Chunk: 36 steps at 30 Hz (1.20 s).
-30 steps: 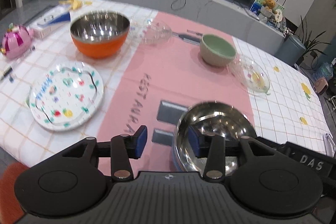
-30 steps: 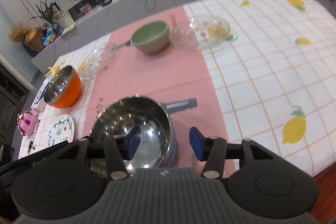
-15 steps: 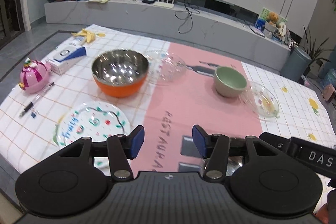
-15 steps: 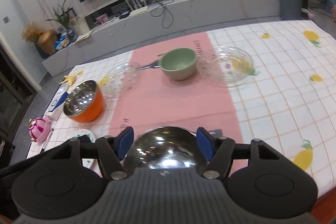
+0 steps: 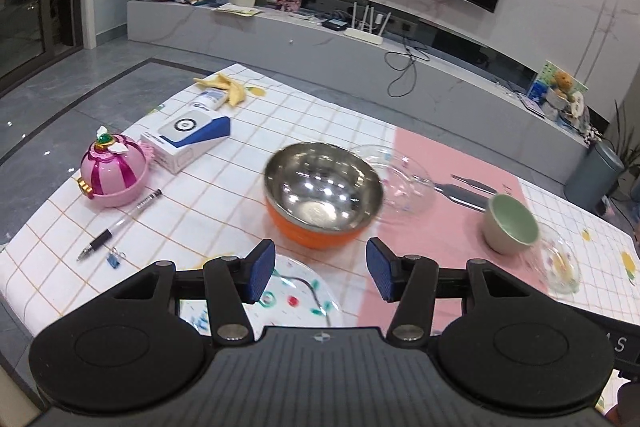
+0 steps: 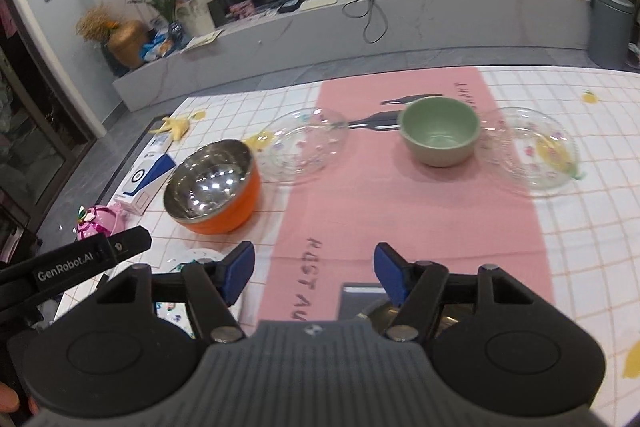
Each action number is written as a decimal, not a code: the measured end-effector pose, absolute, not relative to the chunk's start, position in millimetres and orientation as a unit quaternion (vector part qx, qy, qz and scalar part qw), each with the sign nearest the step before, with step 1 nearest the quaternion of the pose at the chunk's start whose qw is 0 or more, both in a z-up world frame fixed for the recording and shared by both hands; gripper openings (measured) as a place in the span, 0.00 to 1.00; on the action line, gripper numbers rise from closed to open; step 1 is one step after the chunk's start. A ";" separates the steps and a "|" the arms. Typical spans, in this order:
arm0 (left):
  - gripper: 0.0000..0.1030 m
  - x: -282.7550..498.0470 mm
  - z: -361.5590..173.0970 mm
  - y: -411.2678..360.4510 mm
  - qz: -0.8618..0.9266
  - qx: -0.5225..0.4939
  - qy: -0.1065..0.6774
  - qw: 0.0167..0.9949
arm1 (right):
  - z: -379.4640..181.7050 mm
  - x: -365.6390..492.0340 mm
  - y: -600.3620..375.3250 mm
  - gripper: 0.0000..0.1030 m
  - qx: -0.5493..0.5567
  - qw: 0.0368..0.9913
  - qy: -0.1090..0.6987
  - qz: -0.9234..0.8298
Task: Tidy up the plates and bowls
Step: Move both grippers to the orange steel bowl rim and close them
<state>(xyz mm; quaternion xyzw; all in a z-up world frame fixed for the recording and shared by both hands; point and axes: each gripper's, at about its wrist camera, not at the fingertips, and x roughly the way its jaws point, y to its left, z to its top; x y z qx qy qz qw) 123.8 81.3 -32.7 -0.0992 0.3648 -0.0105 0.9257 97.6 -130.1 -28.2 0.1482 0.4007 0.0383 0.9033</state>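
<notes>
Bowls still scattered, both grippers empty

Left hand-held gripper (image 5: 321,275) and right hand-held gripper (image 6: 314,274) hang open over the tabletop (image 6: 580,235). Orange steel bowl (image 5: 322,193) sits just ahead, green bowl (image 6: 440,130) farther right; next up, probably lining up on one rim.

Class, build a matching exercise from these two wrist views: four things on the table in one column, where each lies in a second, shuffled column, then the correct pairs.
Things:
1. orange bowl
2. green bowl
3. pen
4. banana peel

Places:
A. on the pink runner
B. far corner of the cloth
C. on white checks, beside a clear glass dish
D. in front of the pink toy

Pairs: 1-C, 2-A, 3-D, 4-B
</notes>
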 end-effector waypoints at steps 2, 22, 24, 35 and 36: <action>0.59 134.9 -35.3 89.5 -0.008 -0.105 0.369 0.923 | -29.6 110.2 -120.9 0.64 0.144 0.901 0.407 0.043; 0.47 232.7 -92.0 133.5 -0.002 -0.152 0.416 0.896 | -70.6 237.9 -65.1 0.49 0.132 0.874 0.467 0.018; 0.47 236.3 -95.8 135.0 -0.001 -0.155 0.420 0.894 | -75.1 246.9 -60.1 0.46 0.129 0.870 0.475 0.020; 0.27 245.5 -108.5 132.0 -0.009 -0.156 0.436 0.886 | -99.3 269.1 -39.4 0.25 0.135 0.853 0.504 0.030; 0.25 246.0 -108.2 131.4 -0.010 -0.159 0.437 0.885 | -101.3 269.8 -38.7 0.23 0.135 0.851 0.506 0.030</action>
